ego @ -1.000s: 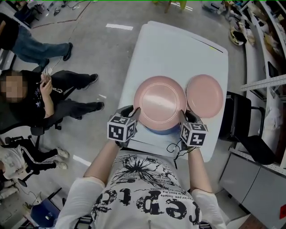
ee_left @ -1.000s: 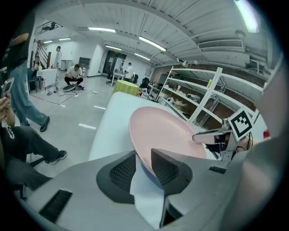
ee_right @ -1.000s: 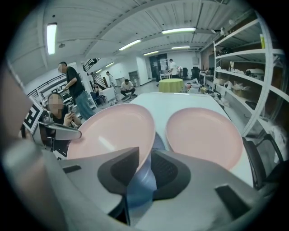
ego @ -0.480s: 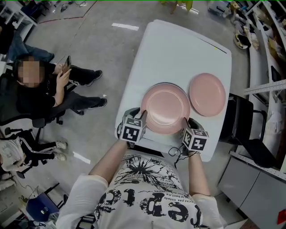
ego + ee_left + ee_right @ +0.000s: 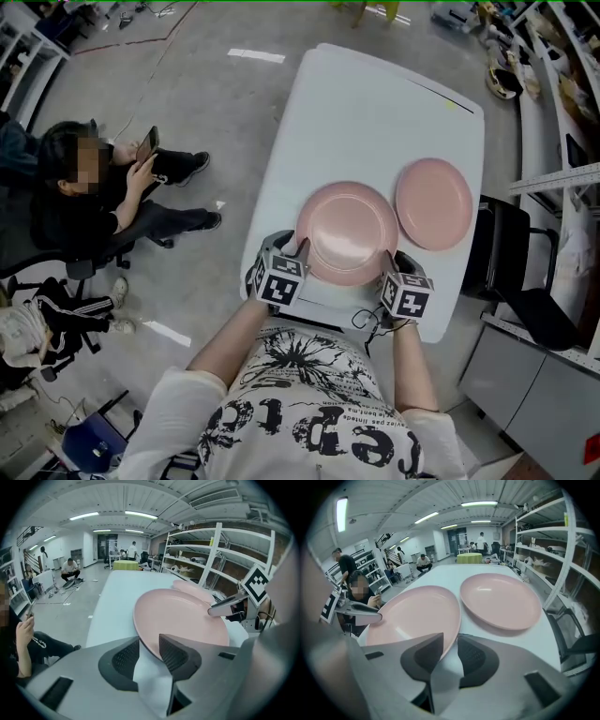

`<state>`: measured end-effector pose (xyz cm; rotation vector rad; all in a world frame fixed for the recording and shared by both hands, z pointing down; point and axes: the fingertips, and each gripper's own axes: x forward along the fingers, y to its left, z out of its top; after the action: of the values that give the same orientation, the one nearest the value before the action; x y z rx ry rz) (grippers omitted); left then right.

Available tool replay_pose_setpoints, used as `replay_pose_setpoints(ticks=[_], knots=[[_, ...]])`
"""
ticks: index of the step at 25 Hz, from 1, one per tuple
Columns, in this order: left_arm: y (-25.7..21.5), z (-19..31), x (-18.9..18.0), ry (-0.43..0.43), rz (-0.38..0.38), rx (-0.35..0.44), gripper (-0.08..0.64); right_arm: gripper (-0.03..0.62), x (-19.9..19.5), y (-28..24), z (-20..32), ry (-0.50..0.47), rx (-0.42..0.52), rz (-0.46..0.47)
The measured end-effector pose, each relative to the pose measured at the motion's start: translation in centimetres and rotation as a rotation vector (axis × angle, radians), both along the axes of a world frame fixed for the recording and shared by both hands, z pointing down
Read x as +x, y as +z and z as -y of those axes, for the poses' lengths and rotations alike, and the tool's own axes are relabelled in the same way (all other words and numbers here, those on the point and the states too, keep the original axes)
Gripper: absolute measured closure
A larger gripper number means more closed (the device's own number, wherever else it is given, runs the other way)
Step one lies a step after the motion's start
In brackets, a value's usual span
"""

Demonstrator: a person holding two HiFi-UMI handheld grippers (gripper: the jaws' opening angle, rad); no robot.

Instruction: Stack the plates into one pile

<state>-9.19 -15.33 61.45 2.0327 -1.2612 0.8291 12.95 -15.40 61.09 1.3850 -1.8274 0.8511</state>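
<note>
White surface: left gripper and right gripper jaws, just opening, seemingly slack astride near plate; other plate lies right.

left plate just beside right plate, table beneath both

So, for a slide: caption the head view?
Left gripper and right gripper, jaws just opening around the near pink plate; second pink plate beside it.

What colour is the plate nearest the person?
Plain pale pink, with no pattern. The plate shows best in the head view.
</note>
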Motion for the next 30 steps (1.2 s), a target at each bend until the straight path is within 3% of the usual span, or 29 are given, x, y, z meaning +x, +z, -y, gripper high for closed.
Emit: replay_pose_setpoints(ticks=[3,6,11,17,21,25,30], knots=[[-0.2,0.6,-0.8,0.020,-0.007,-0.007,0.398,0.490,-0.5,-0.1,0.4,0.031,0.001,-0.010],[-1.3,1.9,-1.4,0.036,-0.028,0.021,0.379,0.445,-0.8,-0.8,1.1,0.072,0.037,-0.008],[-4.0,5.9,0.8,0.064,-0.060,0.058,0.380,0.443,1.6,-3.0,3.2,0.112,0.098,0.017],[-6.0,9.0,10.6,0.094,-0.189,0.033,0.389,0.443,12.4,-3.2,4.5,0.217,0.111,-0.002],[-6.7,11.5,17.8,0.076,-0.265,0.013,0.393,0.443,18.6,-2.9,6.3,0.192,0.108,-0.031],[-5.7,13.8,22.8,0.064,-0.227,-0.004,0.394,0.431,23.3,-2.4,8.2,0.178,0.105,-0.035],[-4.4,18.1,25.6,0.057,-0.140,-0.015,0.382,0.426,26.6,-0.3,10.7,0.154,0.071,-0.016]])
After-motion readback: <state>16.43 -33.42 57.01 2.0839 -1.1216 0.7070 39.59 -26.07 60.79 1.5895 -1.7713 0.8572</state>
